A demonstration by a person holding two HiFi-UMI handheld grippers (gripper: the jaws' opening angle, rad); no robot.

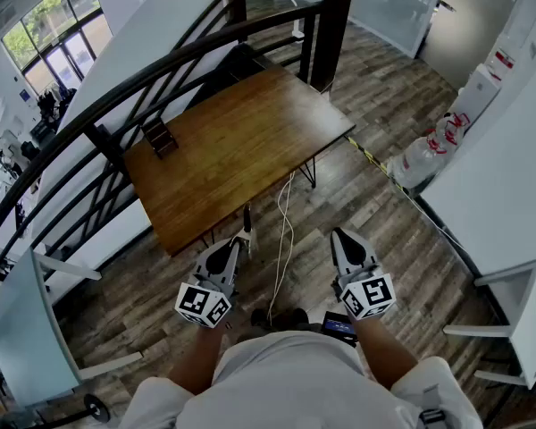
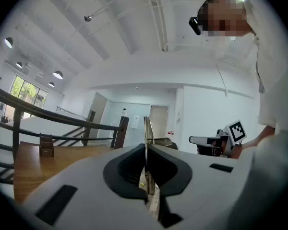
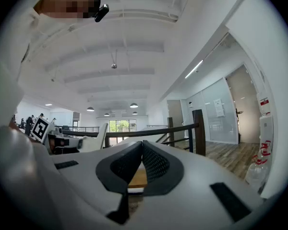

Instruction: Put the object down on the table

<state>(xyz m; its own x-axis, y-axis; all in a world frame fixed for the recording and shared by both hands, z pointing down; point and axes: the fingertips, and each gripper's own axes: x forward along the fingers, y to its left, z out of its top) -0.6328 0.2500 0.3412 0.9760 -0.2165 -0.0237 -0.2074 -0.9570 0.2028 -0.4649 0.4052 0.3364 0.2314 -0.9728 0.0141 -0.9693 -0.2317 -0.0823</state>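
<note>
My left gripper (image 1: 243, 242) hangs just short of the near edge of the brown wooden table (image 1: 241, 141), shut on a thin flat strip (image 1: 247, 223). In the left gripper view that strip (image 2: 147, 128) stands edge-on between the closed jaws and sticks out past their tips. My right gripper (image 1: 340, 236) is held beside it over the floor, shut with nothing in it (image 3: 140, 143). A small brown wooden stand (image 1: 161, 137) sits at the table's far left and shows in the left gripper view as well (image 2: 46, 146).
A black stair railing (image 1: 116, 88) runs behind the table. A white cable (image 1: 282, 239) trails over the plank floor under the table's near corner. White bags (image 1: 429, 150) lie at the right by a white counter (image 1: 509, 195). A pale table (image 1: 18, 329) stands near left.
</note>
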